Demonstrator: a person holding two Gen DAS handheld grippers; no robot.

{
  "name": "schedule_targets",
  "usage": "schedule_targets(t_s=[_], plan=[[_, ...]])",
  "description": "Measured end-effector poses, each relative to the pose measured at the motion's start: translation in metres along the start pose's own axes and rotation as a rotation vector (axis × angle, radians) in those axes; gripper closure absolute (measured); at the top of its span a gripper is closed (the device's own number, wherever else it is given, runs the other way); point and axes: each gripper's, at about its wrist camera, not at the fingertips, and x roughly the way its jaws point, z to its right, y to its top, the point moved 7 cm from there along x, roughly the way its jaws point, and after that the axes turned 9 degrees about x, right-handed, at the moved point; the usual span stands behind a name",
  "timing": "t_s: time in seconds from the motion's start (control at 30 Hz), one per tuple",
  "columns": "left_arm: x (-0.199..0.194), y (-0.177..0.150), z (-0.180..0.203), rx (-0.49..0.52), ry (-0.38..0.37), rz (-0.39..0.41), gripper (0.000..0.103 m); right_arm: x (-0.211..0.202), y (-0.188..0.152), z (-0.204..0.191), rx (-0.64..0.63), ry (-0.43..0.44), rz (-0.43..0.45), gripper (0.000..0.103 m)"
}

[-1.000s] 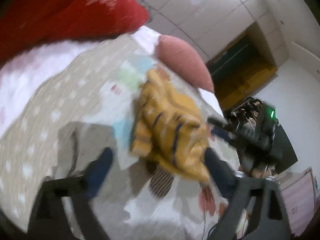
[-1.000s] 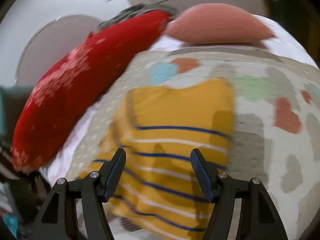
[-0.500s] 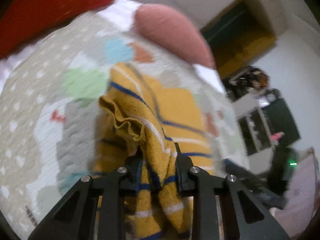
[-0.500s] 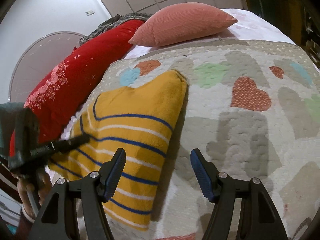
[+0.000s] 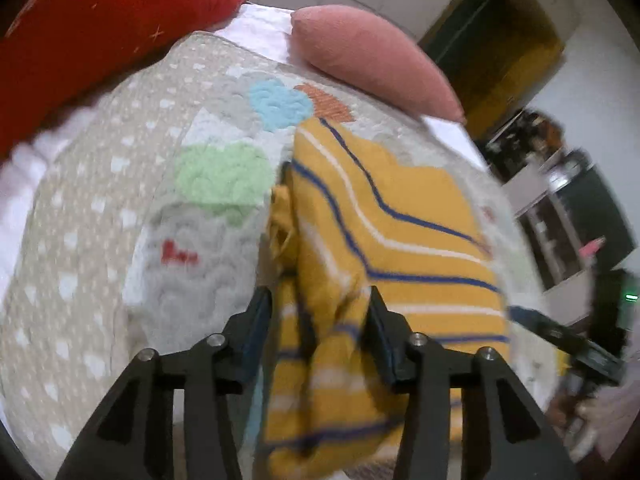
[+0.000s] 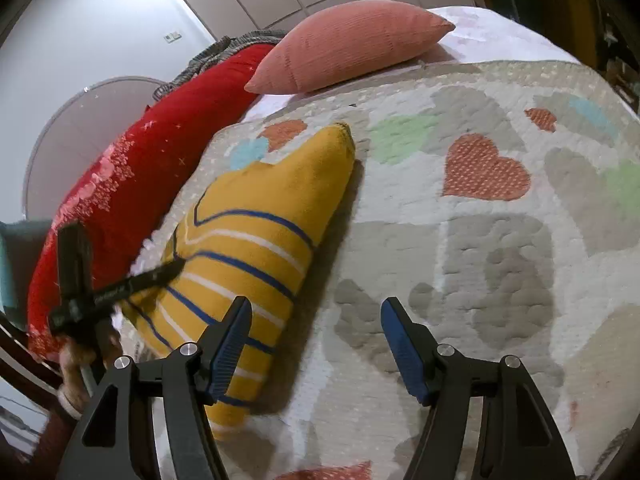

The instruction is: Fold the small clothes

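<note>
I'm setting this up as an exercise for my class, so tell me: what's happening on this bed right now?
A person is folding a small yellow striped top on a heart-patterned quilt, with a handheld gripper in each hand. The left gripper has a bunched fold of the top between its fingers, and they are opening. The right gripper hangs open over bare quilt beside the top, holding nothing. A pink cushion and a red pillow lie behind.
</note>
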Motion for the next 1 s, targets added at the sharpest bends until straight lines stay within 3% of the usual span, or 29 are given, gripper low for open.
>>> schedule_targets(t_s=[0.07,0.17,0.27,0.37,0.47,0.53,0.57,0.6,0.63,0.67,0.73,0.93,1.0], plan=[[-0.016,-0.003,-0.002,-0.029,-0.035,0.033,0.036,0.003,0.000,-0.003,0.025,0.038,-0.010,0.030],[-0.033,-0.004,-0.011,-0.095,-0.079,0.105,0.019,0.009,-0.005,-0.007,0.072,0.119,-0.032,0.024],[-0.025,-0.004,-0.019,-0.148,-0.124,0.102,0.014,0.020,-0.015,-0.012,0.094,0.161,-0.063,0.023],[-0.004,-0.005,-0.009,-0.170,-0.217,0.047,0.011,0.035,-0.029,-0.017,0.098,0.184,-0.112,0.023],[0.026,-0.019,0.012,-0.148,-0.256,-0.067,0.011,0.052,-0.041,-0.025,0.126,0.238,-0.156,0.023],[0.037,-0.029,0.031,-0.063,-0.160,-0.084,0.011,0.069,-0.048,-0.028,0.157,0.275,-0.189,0.022],[0.038,-0.031,0.040,-0.023,-0.130,-0.083,0.016,0.073,-0.048,-0.029,0.168,0.282,-0.175,0.023],[0.038,-0.033,0.049,-0.010,-0.132,-0.092,0.024,0.076,-0.046,-0.030,0.195,0.306,-0.173,0.030],[0.037,-0.034,0.053,-0.032,-0.147,-0.100,0.042,0.080,-0.044,-0.028,0.234,0.324,-0.194,0.044],[0.034,-0.034,0.056,-0.057,-0.161,-0.100,0.051,0.080,-0.043,-0.026,0.266,0.343,-0.205,0.050],[0.024,-0.038,0.061,-0.100,-0.190,-0.090,0.059,0.072,-0.042,-0.021,0.302,0.405,-0.217,0.061],[0.001,-0.079,0.102,-0.146,-0.242,-0.089,0.059,0.019,-0.065,-0.016,0.225,0.439,-0.212,0.062],[-0.001,-0.097,0.111,-0.153,-0.227,-0.099,0.051,0.003,-0.080,-0.009,0.187,0.404,-0.208,0.062]])
